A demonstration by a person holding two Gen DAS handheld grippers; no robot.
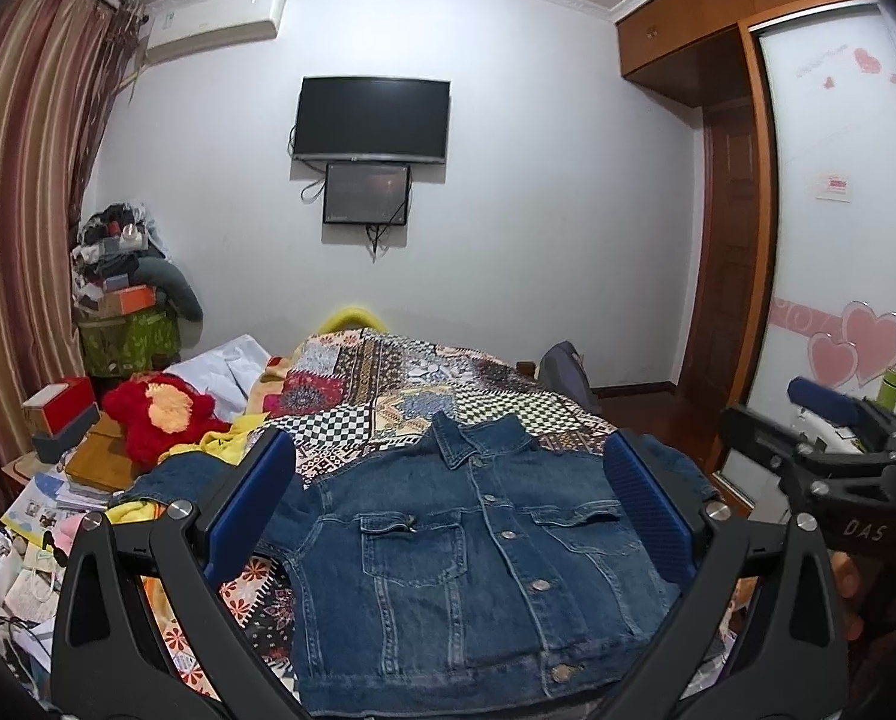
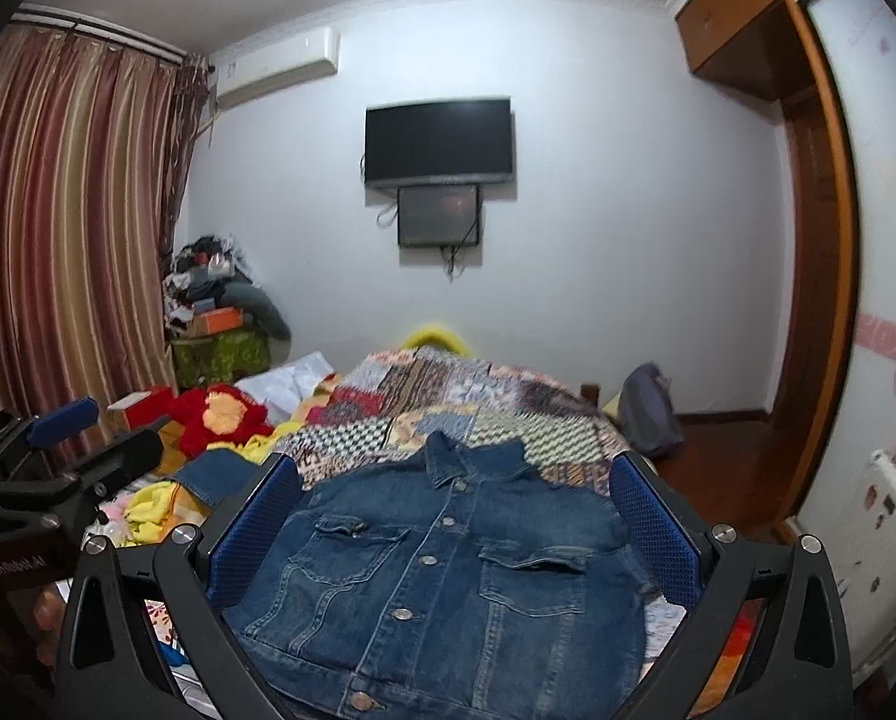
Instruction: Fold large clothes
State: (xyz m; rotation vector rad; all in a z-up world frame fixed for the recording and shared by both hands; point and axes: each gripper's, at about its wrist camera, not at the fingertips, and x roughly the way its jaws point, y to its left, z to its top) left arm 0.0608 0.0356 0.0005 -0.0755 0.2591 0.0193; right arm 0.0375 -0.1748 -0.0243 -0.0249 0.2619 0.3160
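The jacket (image 1: 466, 546) is laid flat on the bed (image 1: 400, 378), buttoned, collar pointing away; both grippers — left (image 1: 454, 504), right (image 2: 454, 528) — are held wide open, empty, above its hem, equally near.

1. your bed with the multicoloured patchwork cover (image 1: 388, 372) carries everything.
2. you have the dark blue buttoned denim jacket (image 1: 466, 564) spread flat on it, front up, collar toward the wall.
3. a fluffy red and orange plush toy (image 1: 160, 414) lies at its left edge.

blue denim jacket (image 2: 442, 576) spread flat, buttoned, on a patchwork bedspread (image 2: 448, 408)

right gripper (image 2: 454, 534) with blue-padded fingers wide apart frames it at lower centre; left gripper (image 2: 70, 438) at left edge.
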